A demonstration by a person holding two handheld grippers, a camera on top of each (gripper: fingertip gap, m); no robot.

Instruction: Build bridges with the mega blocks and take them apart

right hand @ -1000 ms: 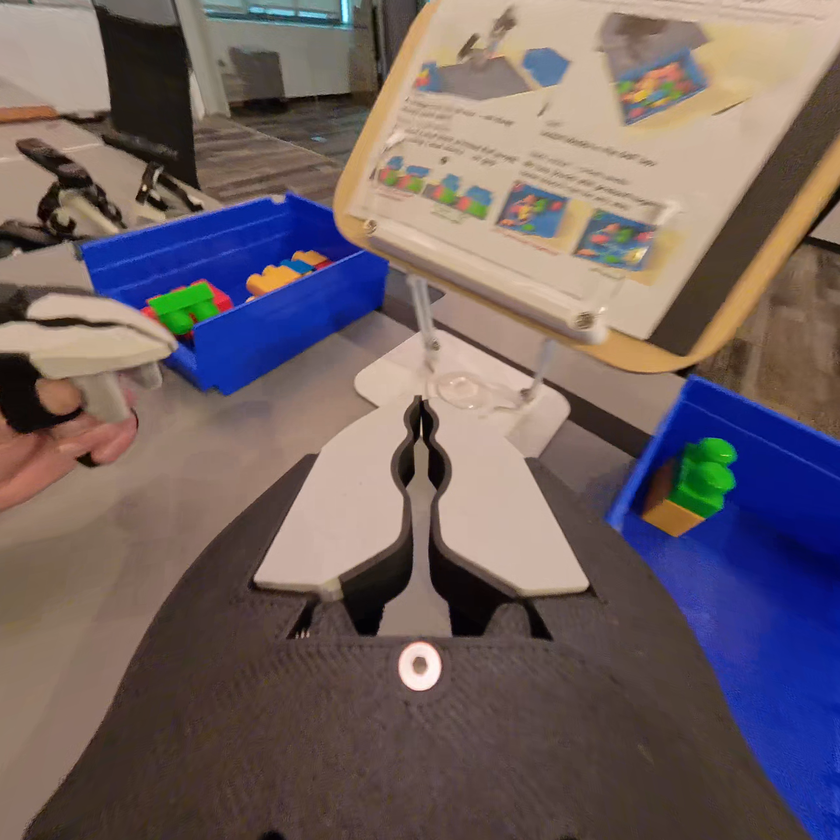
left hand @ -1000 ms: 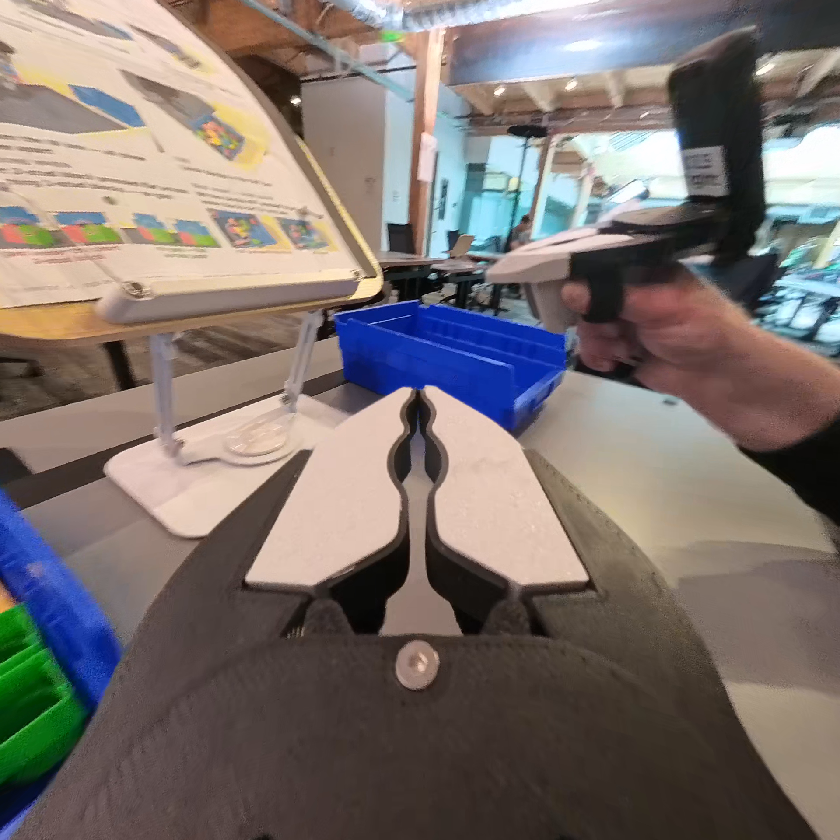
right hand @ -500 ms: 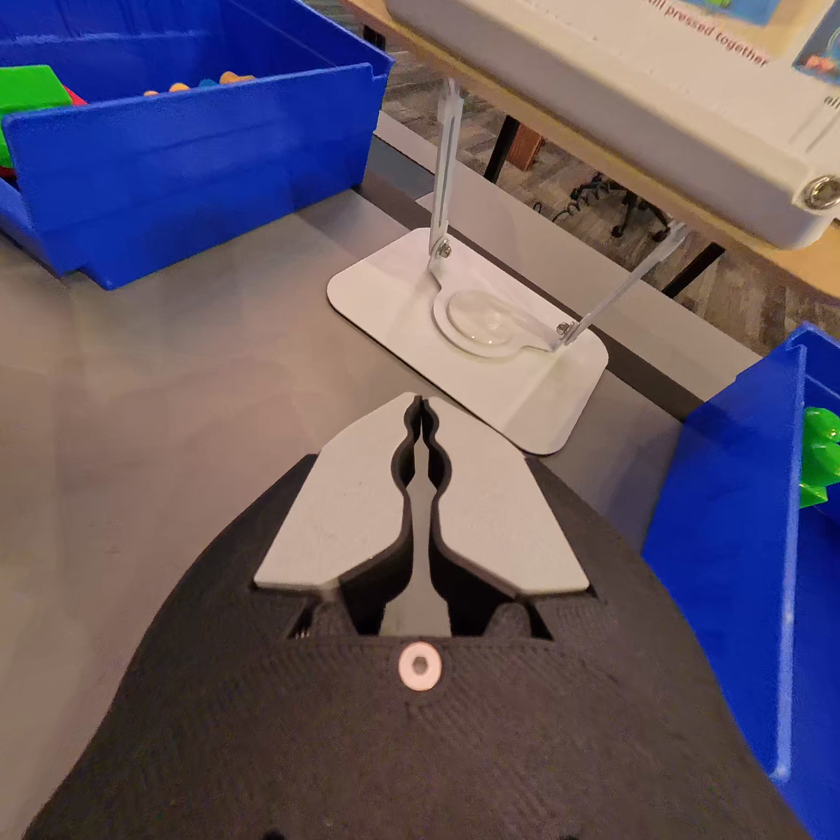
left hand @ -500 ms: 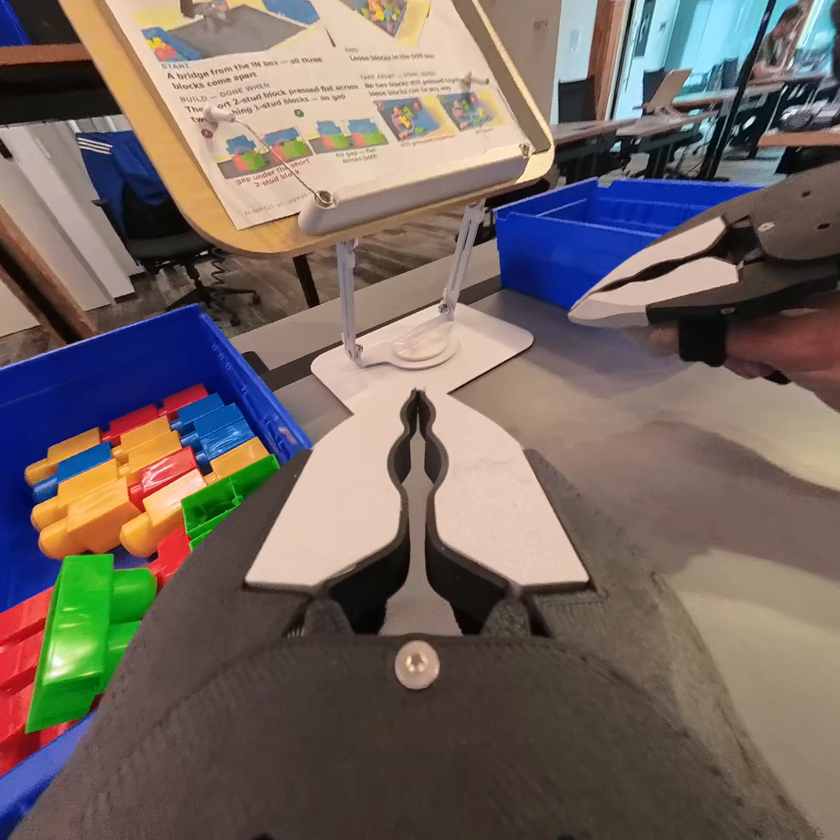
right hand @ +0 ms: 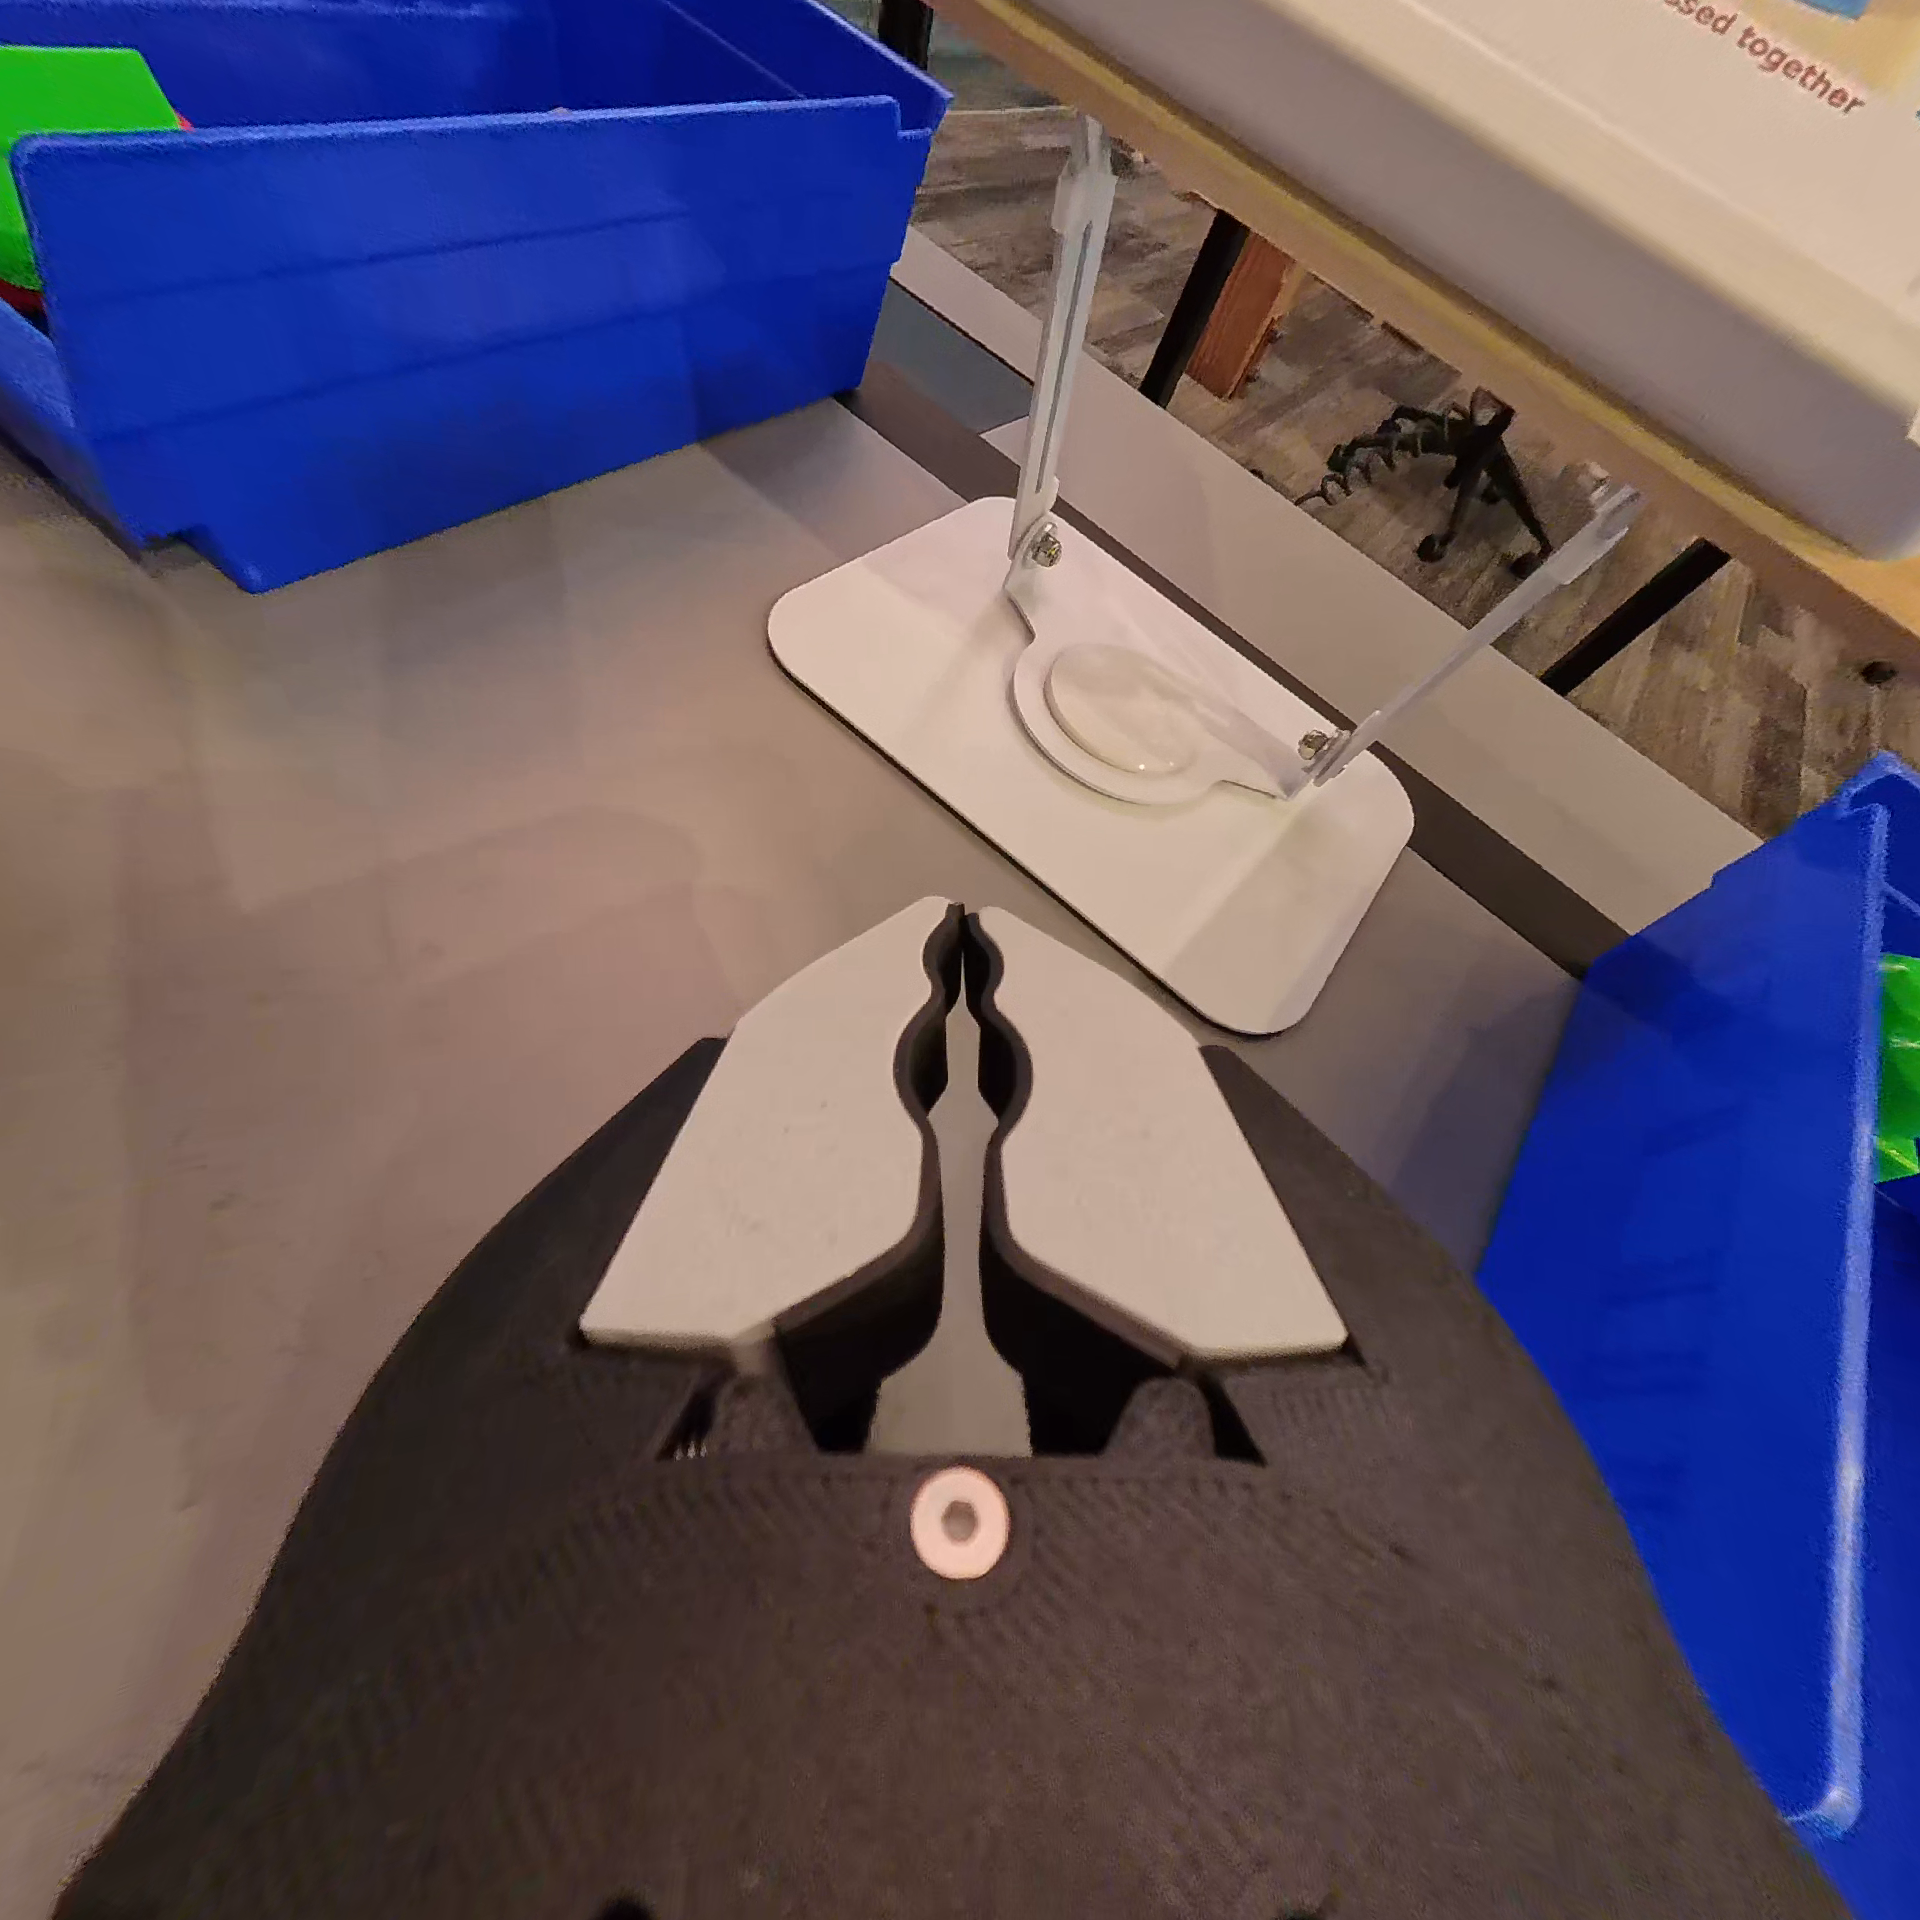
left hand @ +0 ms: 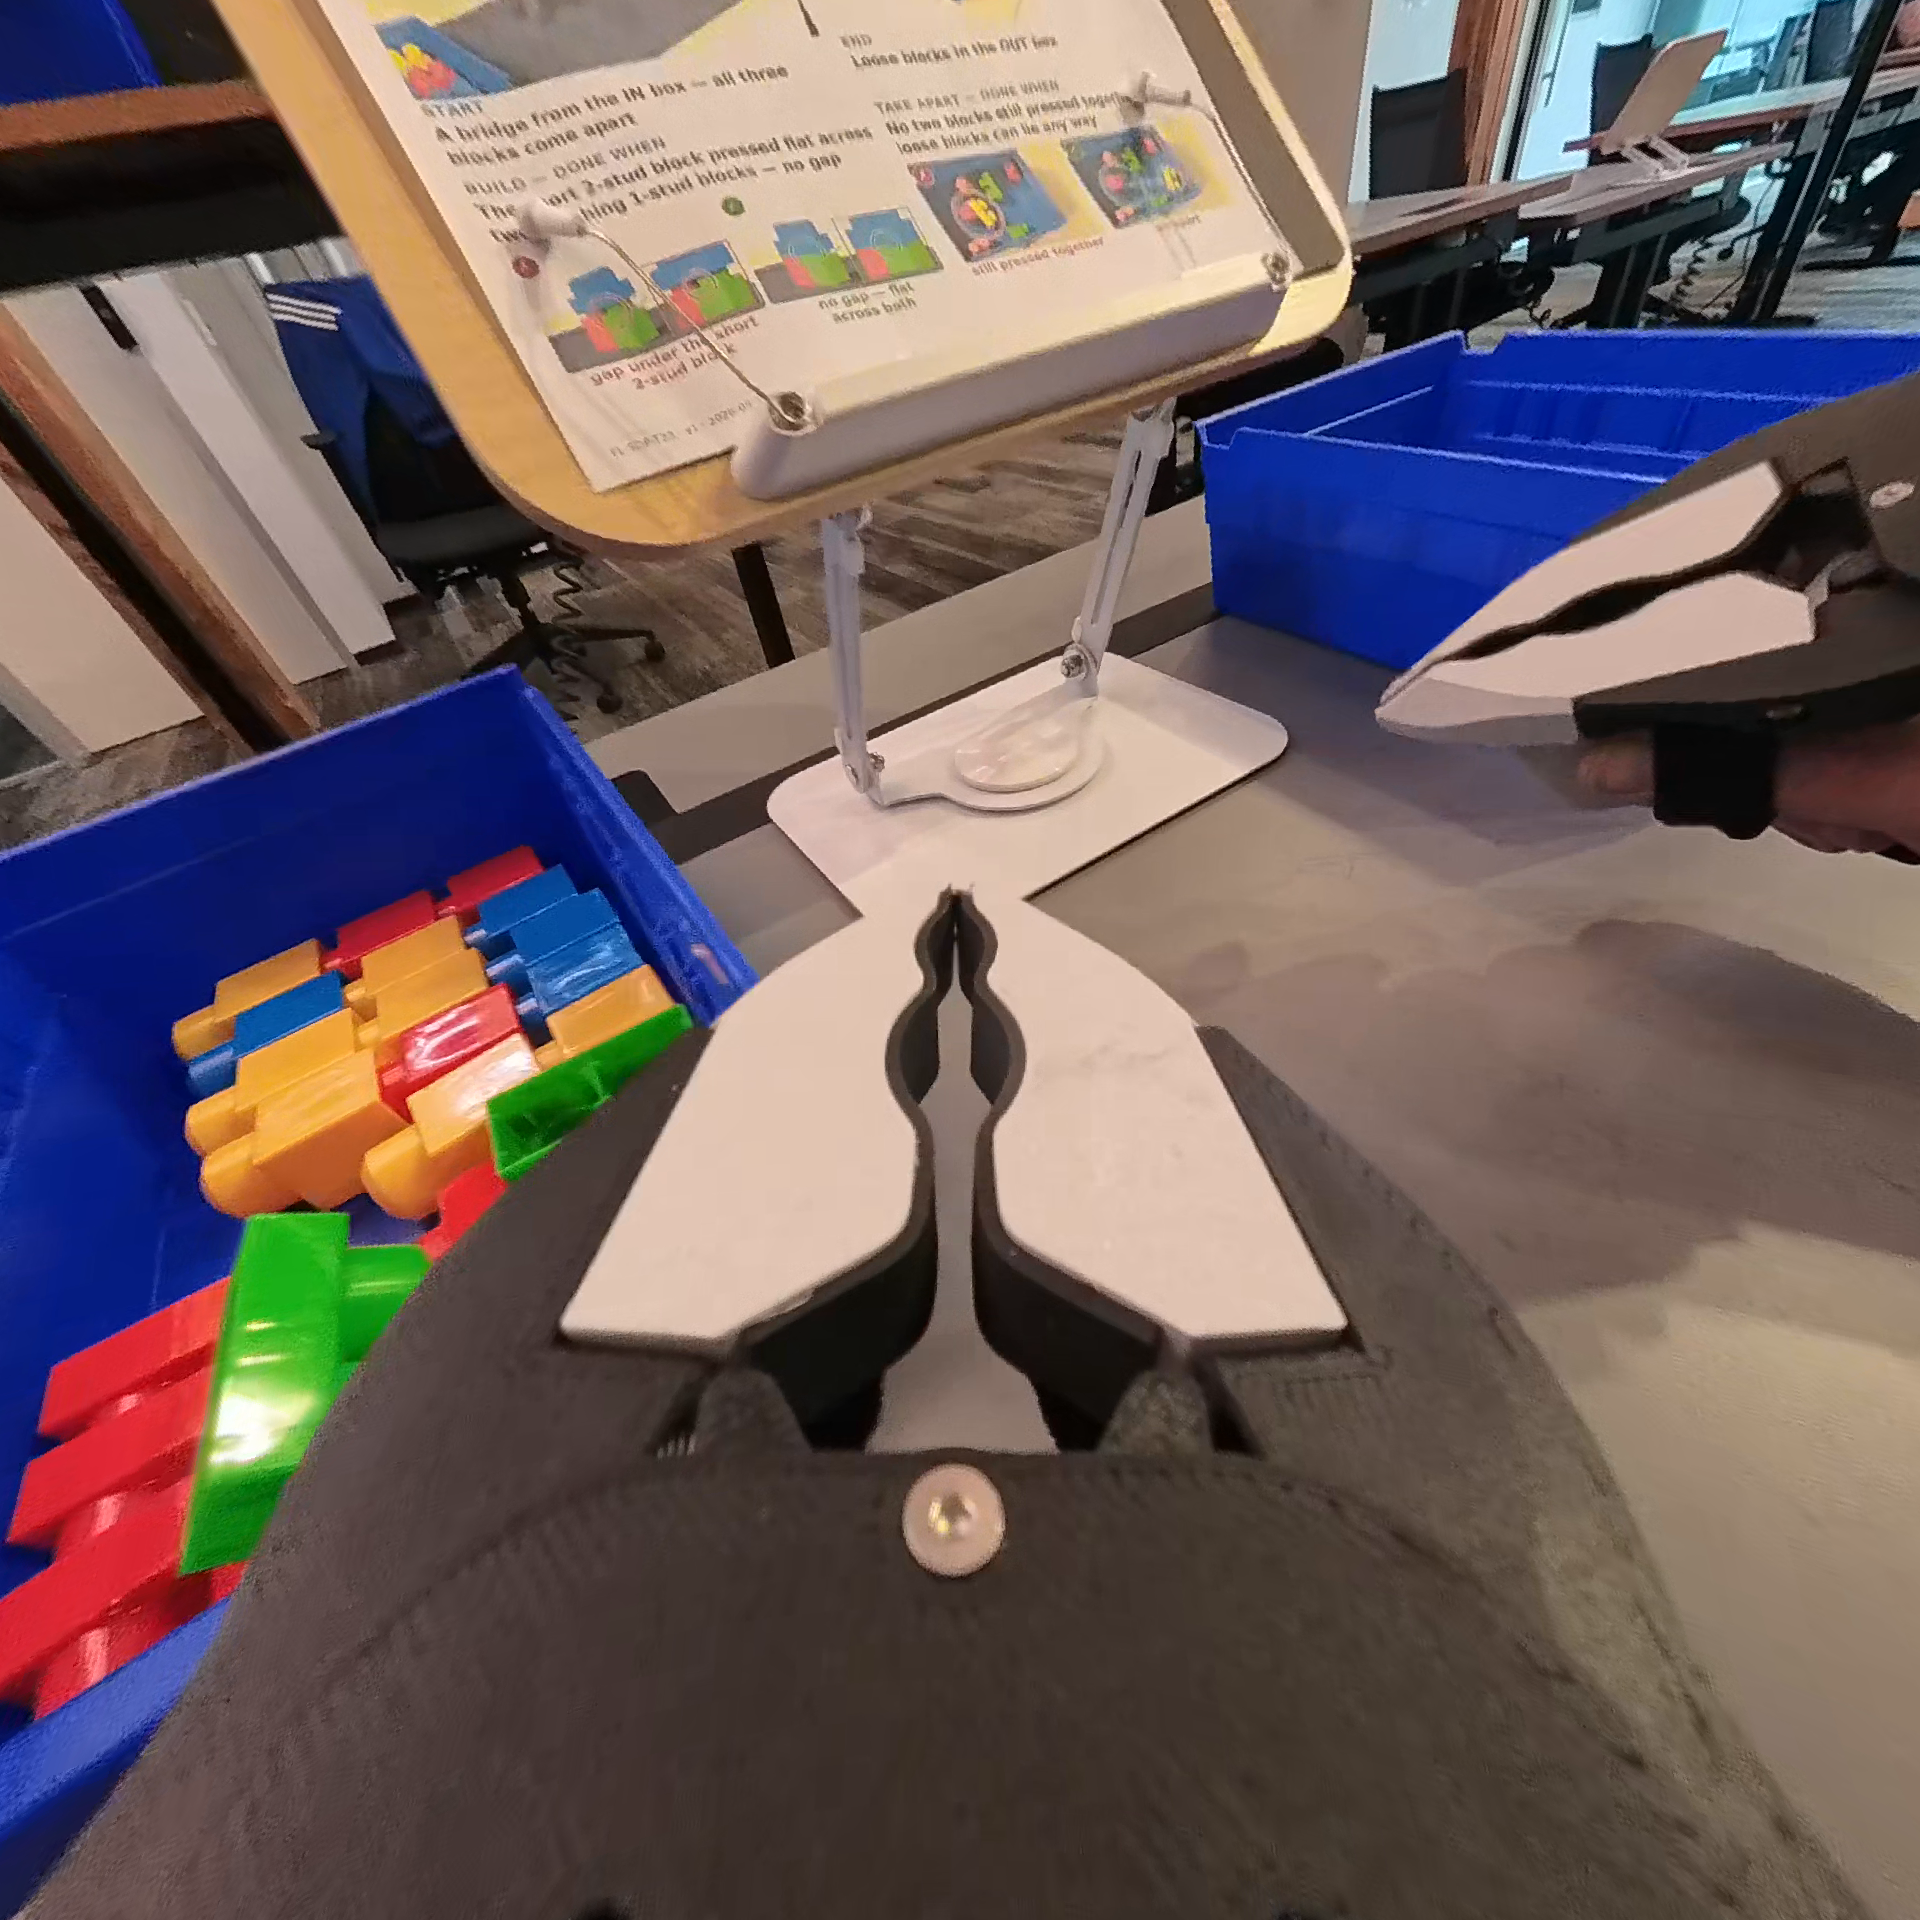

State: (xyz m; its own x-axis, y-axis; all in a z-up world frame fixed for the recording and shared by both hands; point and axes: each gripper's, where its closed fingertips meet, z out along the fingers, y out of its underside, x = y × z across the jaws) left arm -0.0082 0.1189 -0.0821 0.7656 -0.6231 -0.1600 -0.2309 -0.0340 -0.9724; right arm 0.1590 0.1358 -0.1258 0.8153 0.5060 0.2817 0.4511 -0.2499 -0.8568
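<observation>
Two hand-held grippers hover over a bare grey tabletop [right hand: 343,935], both with nothing in their grasp. The left gripper [left hand: 958,902] has its pale grey fingers [left hand: 790,1122] closed tip to tip on air; the right gripper [right hand: 958,916], seen from the side in the left wrist view [left hand: 1397,712], is likewise pressed shut. The chunky red, yellow, blue and green plastic mega blocks [left hand: 416,1039] lie jumbled in the blue plastic bin [left hand: 332,769] just beside the left gripper, likely the supply within easy reach. A second blue bin [left hand: 1455,468] sits on the right, holding a green block [right hand: 1896,1081]. Between the bins, a white metal stand [right hand: 1091,717] props an illustrated instruction sheet [left hand: 831,187] facing the worker, apparently for reference. No bridge has yet been started on the table.
</observation>
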